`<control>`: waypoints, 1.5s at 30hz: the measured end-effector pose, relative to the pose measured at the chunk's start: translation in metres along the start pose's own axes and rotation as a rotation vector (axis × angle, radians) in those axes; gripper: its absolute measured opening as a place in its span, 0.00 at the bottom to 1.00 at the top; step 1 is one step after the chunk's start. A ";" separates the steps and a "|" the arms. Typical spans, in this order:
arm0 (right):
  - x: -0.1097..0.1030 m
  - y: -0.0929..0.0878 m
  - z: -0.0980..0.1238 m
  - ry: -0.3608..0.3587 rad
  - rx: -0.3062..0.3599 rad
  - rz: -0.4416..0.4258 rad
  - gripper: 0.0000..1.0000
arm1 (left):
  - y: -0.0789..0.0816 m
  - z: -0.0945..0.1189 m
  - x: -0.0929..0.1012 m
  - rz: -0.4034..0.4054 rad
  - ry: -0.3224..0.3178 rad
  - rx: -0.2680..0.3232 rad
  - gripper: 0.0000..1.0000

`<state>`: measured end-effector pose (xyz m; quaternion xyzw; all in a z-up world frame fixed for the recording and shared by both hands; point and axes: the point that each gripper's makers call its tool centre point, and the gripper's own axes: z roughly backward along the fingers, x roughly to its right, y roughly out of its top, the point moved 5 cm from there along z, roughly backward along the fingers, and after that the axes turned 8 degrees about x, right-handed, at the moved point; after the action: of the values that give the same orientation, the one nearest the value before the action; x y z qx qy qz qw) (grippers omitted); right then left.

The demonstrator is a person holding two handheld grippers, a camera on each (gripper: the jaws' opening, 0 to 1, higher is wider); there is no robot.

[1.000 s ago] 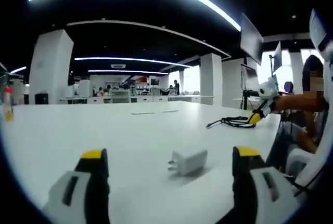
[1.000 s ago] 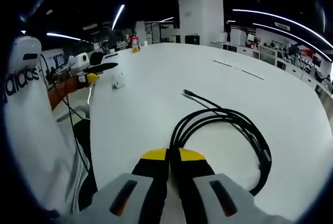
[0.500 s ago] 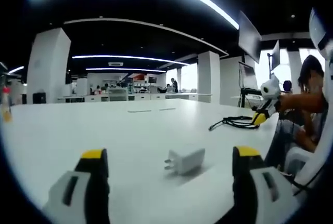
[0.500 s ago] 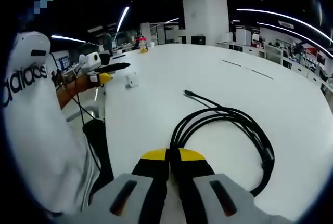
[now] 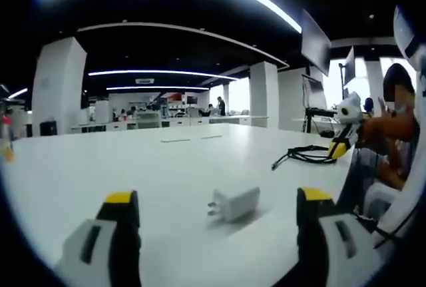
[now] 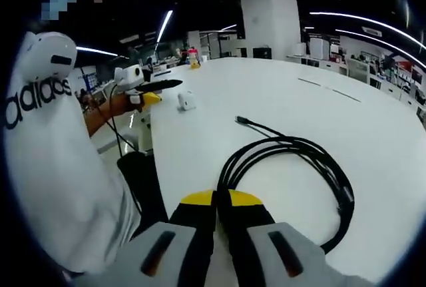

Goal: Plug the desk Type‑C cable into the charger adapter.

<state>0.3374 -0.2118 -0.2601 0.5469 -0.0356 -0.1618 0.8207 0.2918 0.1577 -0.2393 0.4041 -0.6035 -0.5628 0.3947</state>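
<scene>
our right gripper [image 6: 221,200] stays clenched on the black cable [image 6: 293,167], whose coil lies on the white table [image 6: 279,100] ahead, plug end free. our left gripper [image 5: 216,200] stands wide open, holding nothing, the charger adapter [image 5: 233,203] lying between its jaws. over the last second little has shifted; we judge the adapter grasp comes next.

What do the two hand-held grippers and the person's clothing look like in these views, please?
Each hand-held gripper has two grey jaws with dark inner faces and yellow tips: the left hand-held gripper and the right hand-held gripper. Seen from the right gripper view, the left one carries a white body and thin black wires trail from it. The person wears a white sleeve with black "adidas" lettering.
</scene>
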 end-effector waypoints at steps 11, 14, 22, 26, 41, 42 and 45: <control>-0.019 -0.003 0.000 0.069 0.014 0.022 0.04 | 0.000 -0.001 0.004 -0.005 -0.014 0.001 0.97; -0.024 -0.003 0.000 0.089 0.013 0.028 0.04 | -0.001 -0.001 0.004 -0.004 -0.013 -0.004 0.97; -0.036 -0.004 0.000 0.121 0.017 0.031 0.04 | -0.003 0.000 0.006 -0.011 -0.017 -0.015 0.96; -0.041 -0.003 -0.001 0.134 0.021 0.033 0.04 | -0.004 0.001 0.006 -0.012 -0.017 -0.017 0.96; -0.054 -0.005 -0.003 0.148 0.049 0.011 0.05 | -0.004 0.000 0.011 -0.040 -0.039 -0.017 0.95; -0.055 -0.006 -0.003 0.152 0.049 0.016 0.05 | -0.004 0.000 0.011 -0.039 -0.040 -0.018 0.95; -0.056 -0.006 -0.004 0.149 0.039 0.038 0.05 | -0.004 -0.001 0.011 -0.028 -0.045 -0.017 0.95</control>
<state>0.2842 -0.1936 -0.2605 0.5725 0.0119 -0.1045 0.8131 0.2886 0.1469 -0.2435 0.3962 -0.6018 -0.5824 0.3764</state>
